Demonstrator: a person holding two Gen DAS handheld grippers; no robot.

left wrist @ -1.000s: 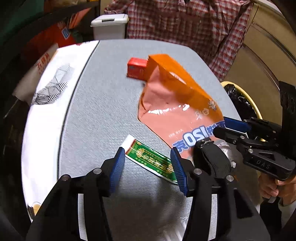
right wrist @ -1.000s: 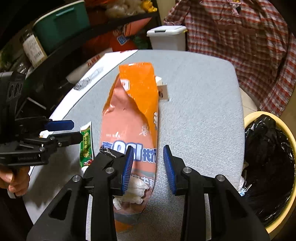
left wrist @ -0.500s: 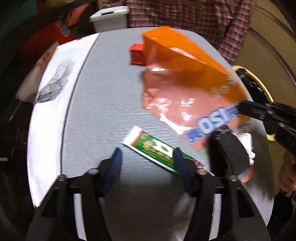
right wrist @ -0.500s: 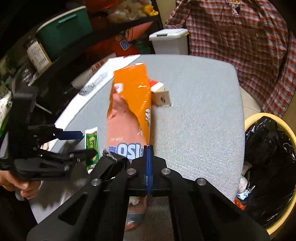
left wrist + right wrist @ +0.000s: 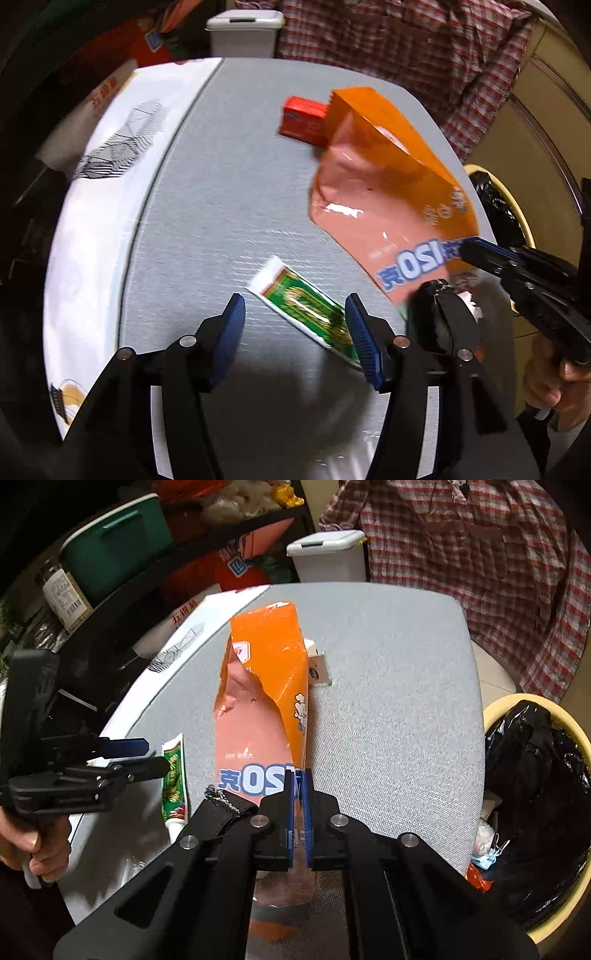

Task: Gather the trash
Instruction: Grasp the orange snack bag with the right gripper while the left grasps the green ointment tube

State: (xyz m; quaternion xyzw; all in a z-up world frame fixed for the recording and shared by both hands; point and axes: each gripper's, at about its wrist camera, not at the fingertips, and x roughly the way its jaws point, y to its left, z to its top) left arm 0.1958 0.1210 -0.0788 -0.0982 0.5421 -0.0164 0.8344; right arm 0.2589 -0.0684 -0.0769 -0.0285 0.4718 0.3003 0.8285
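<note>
Trash on table (image 5: pixel 388 720): one orange bag (image 5: pixel 266 701) pinched in right hand-held gripper (image 5: pixel 300 794); one green wrapper (image 5: pixel 310 310) between spread fingers of left hand-held gripper (image 5: pixel 295 332); one red box (image 5: pixel 303 120).

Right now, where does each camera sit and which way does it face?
Left wrist: on the left gripper, open, looking over the gray table at the green wrapper; a hand shows.
Right wrist: on the right gripper, shut on the orange bag, yellow bin to its right.
Shared: bag, wrapper, table, red box.
</note>
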